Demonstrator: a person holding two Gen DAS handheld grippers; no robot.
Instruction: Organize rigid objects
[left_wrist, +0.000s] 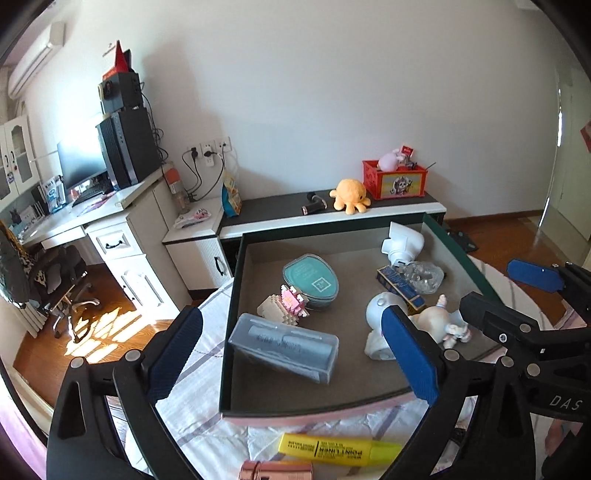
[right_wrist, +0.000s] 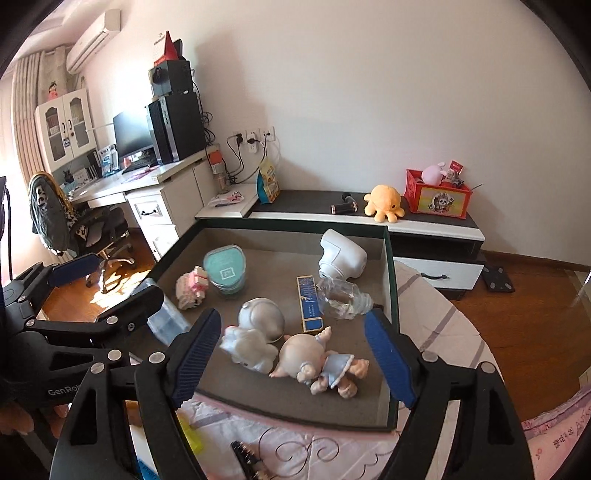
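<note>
A dark green box (left_wrist: 231, 332) (right_wrist: 391, 295) with a grey floor lies on the bed cover. My left gripper (left_wrist: 295, 354) is open above its near left part, over a clear blue case (left_wrist: 284, 347). My right gripper (right_wrist: 291, 358) is open over a lying doll (right_wrist: 317, 365) and a white round-headed figure (right_wrist: 258, 332); neither is touched. Also in the box are a teal oval tin (left_wrist: 310, 280), a pink-white brick figure (left_wrist: 284, 306), a white device (right_wrist: 340, 258), a slim blue box (right_wrist: 309, 304) and crumpled clear plastic (right_wrist: 343, 299).
A yellow tube (left_wrist: 340, 448) and a rose-gold cylinder (left_wrist: 277, 472) lie on the cover in front of the box, with a dark comb (right_wrist: 247, 458) nearby. Behind stands a low cabinet (right_wrist: 436, 230) with an orange plush octopus (right_wrist: 384, 203) and a red crate (right_wrist: 437, 199).
</note>
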